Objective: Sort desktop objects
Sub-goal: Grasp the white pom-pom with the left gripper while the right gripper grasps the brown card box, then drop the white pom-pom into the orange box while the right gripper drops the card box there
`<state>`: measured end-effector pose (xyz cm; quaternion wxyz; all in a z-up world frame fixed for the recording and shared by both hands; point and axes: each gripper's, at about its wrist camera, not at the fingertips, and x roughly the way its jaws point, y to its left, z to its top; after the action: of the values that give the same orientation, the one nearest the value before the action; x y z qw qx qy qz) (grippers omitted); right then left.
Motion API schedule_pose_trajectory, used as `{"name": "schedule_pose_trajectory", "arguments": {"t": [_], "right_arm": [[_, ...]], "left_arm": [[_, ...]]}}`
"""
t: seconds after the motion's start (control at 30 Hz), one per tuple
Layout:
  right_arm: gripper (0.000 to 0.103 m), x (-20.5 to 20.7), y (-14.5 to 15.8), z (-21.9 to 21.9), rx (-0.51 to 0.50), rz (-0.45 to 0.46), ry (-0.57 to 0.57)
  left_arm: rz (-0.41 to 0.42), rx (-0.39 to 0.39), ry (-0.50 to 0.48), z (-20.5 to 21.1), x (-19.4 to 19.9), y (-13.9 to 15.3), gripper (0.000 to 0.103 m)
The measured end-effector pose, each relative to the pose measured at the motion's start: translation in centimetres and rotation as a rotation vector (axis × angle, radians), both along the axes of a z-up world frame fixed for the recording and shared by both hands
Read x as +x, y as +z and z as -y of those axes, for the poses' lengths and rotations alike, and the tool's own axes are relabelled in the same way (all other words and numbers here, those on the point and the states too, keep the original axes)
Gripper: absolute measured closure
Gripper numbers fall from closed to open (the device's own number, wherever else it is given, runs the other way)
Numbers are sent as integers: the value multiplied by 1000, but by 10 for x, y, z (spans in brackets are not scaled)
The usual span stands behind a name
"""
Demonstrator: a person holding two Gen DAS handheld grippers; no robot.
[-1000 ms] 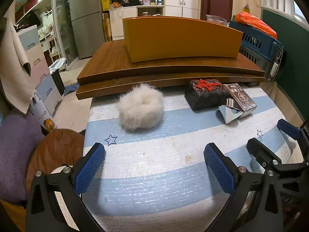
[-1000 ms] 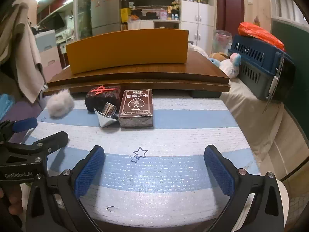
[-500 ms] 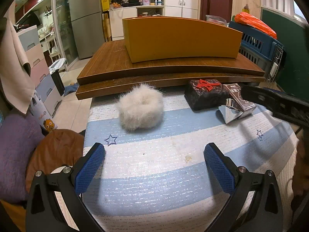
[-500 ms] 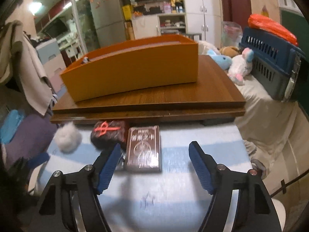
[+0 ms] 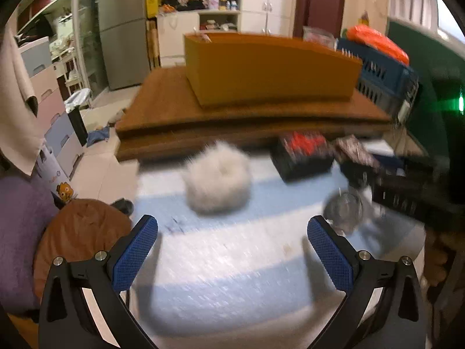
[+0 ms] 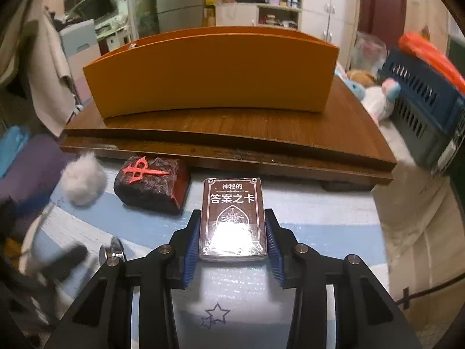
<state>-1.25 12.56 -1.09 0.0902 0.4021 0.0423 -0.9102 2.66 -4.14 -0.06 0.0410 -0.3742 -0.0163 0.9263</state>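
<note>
Right gripper (image 6: 232,247) is closing on the card box (image 6: 233,218): a second ago its jaws were wide over bare mat, now the pads are flanking the box's near end, touching or nearly so. Box is still lying flat on the striped mat (image 6: 319,226), right of the dark block (image 6: 151,186), near side of the orange bin (image 6: 212,72). Left gripper (image 5: 232,253) is hanging wide open, empty, near the fluffy ball (image 5: 218,183). First pick looks imminent.

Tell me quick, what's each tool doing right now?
Left tool: open, holding nothing.
Right tool: closing on the brown card box, which sits between its pads.
</note>
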Motion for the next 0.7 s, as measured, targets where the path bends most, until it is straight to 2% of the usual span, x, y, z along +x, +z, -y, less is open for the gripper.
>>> {"name": "schedule_pose_trajectory", "arguments": {"t": [0.1, 0.17, 0.23, 0.3, 0.33, 0.37, 0.4, 0.57, 0.7], "right_arm": [[64, 3, 3, -14, -98, -6, -34], [64, 7, 8, -20, -128, -24, -44], [64, 9, 15, -23, -126, -37, -45], [64, 11, 18, -24, -128, -45, -43], [64, 11, 19, -25, -128, -47, -44], [64, 11, 20, -26, -126, -49, -46], [64, 12, 20, -27, -125, -52, -47], [64, 13, 24, -32, -135, -61, -54], [64, 15, 37, -32, -157, -89, -43]], "left_arm": [[-16, 25, 6, 12, -11, 10, 1], [-8, 48, 6, 19, -21, 12, 13], [18, 63, -2, 21, -33, 8, 18], [63, 52, -16, 18, -44, -1, 31], [87, 30, -17, 15, -50, -5, 45], [74, 7, -12, 14, -50, -5, 60], [60, 5, -22, 12, -50, -4, 65], [64, 19, -37, 14, -45, -3, 66], [41, 82, -44, 20, -38, 14, 66]]}}
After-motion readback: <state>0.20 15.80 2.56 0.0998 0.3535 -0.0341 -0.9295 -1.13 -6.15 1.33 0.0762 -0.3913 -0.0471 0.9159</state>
